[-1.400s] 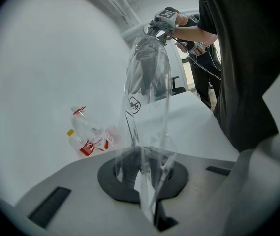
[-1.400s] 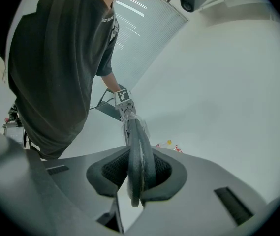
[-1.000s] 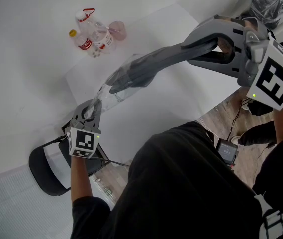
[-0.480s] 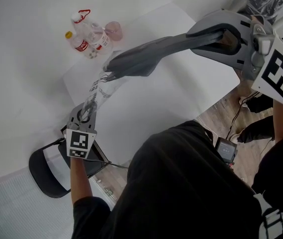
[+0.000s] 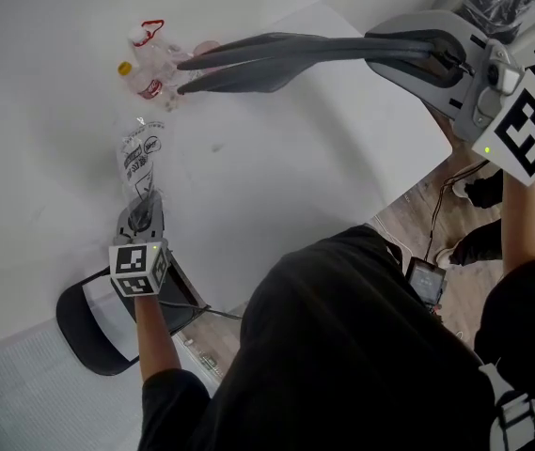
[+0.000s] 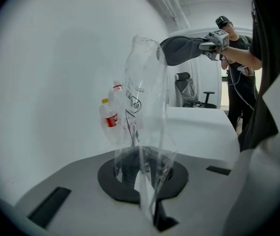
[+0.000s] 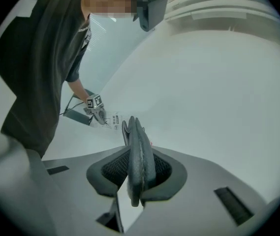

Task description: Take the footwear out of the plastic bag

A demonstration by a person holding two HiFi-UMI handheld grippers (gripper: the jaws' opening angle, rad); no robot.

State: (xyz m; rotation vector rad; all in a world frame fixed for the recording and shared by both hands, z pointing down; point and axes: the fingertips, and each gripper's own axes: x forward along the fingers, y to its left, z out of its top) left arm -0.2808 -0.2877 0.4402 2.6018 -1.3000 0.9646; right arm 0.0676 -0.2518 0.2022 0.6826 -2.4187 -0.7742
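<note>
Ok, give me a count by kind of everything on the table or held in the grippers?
plastic bag: 1
grey slippers: 2
bottles: 2
pink cup: 1
Total: 6

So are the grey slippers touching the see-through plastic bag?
Apart. The head view shows white table between the dark grey flat slippers, held up high, and the crumpled clear plastic bag.

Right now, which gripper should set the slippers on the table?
Right. The right gripper is shut on the slippers, out of the bag and over the table's edge; the left gripper only pinches the empty bag.
</note>
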